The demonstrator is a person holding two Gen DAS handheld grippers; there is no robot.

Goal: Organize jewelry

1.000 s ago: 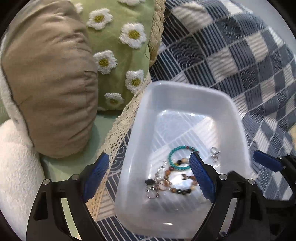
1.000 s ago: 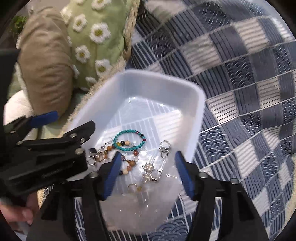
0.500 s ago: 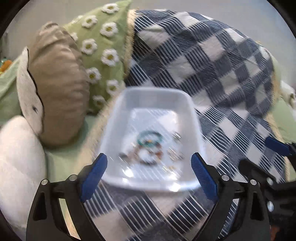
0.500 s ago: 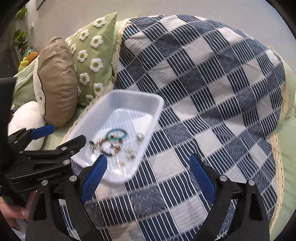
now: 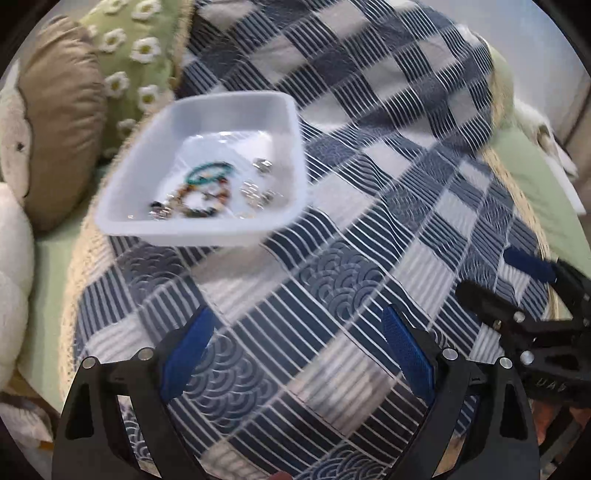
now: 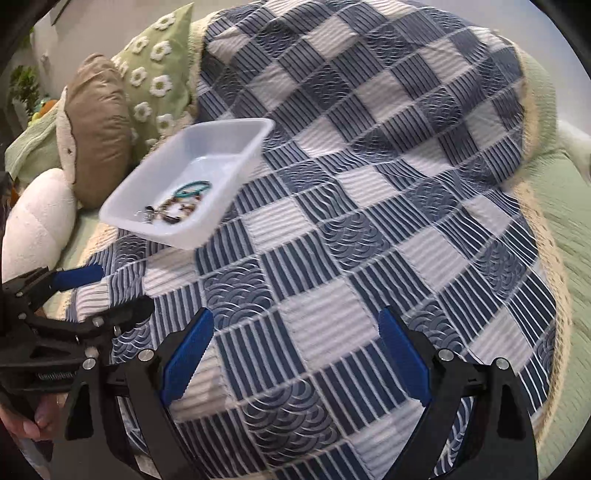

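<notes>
- Jewelry (image 5: pixel 207 188) lies in a loose pile on the floor of a white plastic tray (image 5: pixel 147 162), gathered toward the tray's near end. A teal bead bracelet (image 5: pixel 208 172) sits at the far side of the pile, a bracelet of brown and mixed beads (image 5: pixel 201 201) just nearer, and small silver pieces (image 5: pixel 256 190) to the right. Motion blur hides finer detail.
- The tray is rectangular. In the right wrist view its long axis runs from lower left to upper right, with one short end (image 6: pixel 162 236) toward the camera.
- The tray rests on a blue-and-white checked quilt (image 6: pixel 332 229), near the quilt's left edge; squares alternate stripes and wave patterns, and a cream fringe (image 6: pixel 532 206) borders it.
- The quilt covers a bed with green bedding (image 6: pixel 569 266).
- Left of the tray: a green daisy cushion (image 6: pixel 151 77), a tan cushion (image 6: pixel 99 129) and a white plush item (image 6: pixel 37 218).
- A plain pale wall (image 6: pixel 110 26) stands behind the bed.
- Left gripper (image 5: pixel 295 354): jaws spread wide, holding nothing, above the quilt and well apart from the tray.
- Right gripper (image 6: pixel 295 354): jaws likewise spread wide, holding nothing, over the quilt.
- Writing on either gripper body is too blurred to read.
</notes>
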